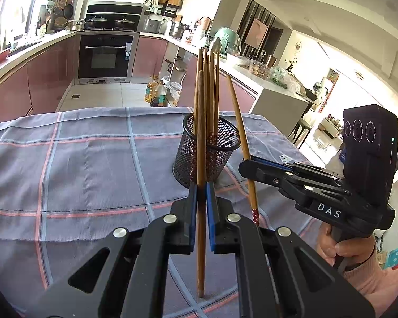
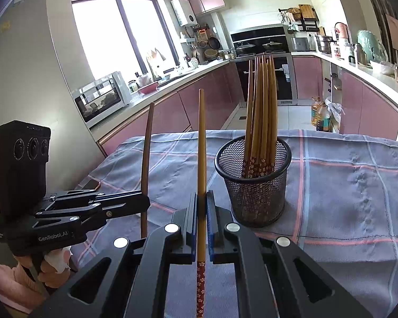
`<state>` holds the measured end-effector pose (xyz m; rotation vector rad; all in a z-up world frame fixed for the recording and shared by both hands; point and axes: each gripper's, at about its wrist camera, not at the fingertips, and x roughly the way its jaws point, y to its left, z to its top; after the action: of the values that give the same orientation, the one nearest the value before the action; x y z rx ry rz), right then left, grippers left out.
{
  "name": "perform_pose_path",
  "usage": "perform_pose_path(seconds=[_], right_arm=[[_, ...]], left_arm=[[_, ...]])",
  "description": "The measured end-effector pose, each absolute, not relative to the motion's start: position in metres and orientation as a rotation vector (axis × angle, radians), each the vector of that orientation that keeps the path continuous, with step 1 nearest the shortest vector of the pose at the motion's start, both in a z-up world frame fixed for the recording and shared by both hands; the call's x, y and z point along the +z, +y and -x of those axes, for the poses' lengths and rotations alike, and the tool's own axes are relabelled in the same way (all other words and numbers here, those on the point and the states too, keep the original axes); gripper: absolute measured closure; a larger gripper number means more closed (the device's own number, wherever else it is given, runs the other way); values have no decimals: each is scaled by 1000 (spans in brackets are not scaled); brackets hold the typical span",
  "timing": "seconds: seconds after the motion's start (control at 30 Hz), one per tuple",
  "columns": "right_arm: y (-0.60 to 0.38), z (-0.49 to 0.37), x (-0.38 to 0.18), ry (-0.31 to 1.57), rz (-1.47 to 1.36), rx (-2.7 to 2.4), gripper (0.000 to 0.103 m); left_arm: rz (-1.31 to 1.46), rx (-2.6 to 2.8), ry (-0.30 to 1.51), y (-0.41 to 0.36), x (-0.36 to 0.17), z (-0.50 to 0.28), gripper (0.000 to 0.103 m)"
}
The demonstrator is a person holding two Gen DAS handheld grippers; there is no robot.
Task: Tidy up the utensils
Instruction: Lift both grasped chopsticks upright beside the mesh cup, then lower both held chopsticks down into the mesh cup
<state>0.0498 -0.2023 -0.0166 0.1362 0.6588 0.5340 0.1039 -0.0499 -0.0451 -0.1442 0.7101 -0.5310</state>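
A black mesh cup (image 1: 207, 151) (image 2: 254, 185) stands on the checked tablecloth and holds several wooden chopsticks (image 2: 261, 111) upright. My left gripper (image 1: 201, 188) is shut on one wooden chopstick (image 1: 201, 137), held upright just in front of the cup. My right gripper (image 2: 202, 198) is shut on another chopstick (image 2: 201, 143) with a red flowered end, held upright to the left of the cup. Each gripper shows in the other's view, the right one (image 1: 248, 164) and the left one (image 2: 144, 204), both clamped on their chopsticks.
The checked cloth (image 1: 92, 159) (image 2: 345, 185) covers the table. Behind it are the kitchen floor with oil bottles (image 1: 156, 91), pink cabinets, an oven (image 1: 106, 55), and cluttered counters. A microwave (image 2: 100, 100) stands on the left counter.
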Motion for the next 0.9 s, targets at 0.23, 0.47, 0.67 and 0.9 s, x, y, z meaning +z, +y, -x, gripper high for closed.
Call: perform_pose_path(seconds=[0.23,0.47,0.67,0.9], right_arm=[[-202,-54,-13,644,-134,528,97],[-204,-55,-10,635,-132,525,97],[-203,-55,-8,624,-128,525,97],[-204,-56,-4,614,-125,524,97]], left_arm=[[143,-532,695,-50,-40,-104,95],[144,-531,682,-50,-34,-105,95],[143,-531,675,-52,-31,-106,95],[145,-533,668,-51,-28,-108,95]])
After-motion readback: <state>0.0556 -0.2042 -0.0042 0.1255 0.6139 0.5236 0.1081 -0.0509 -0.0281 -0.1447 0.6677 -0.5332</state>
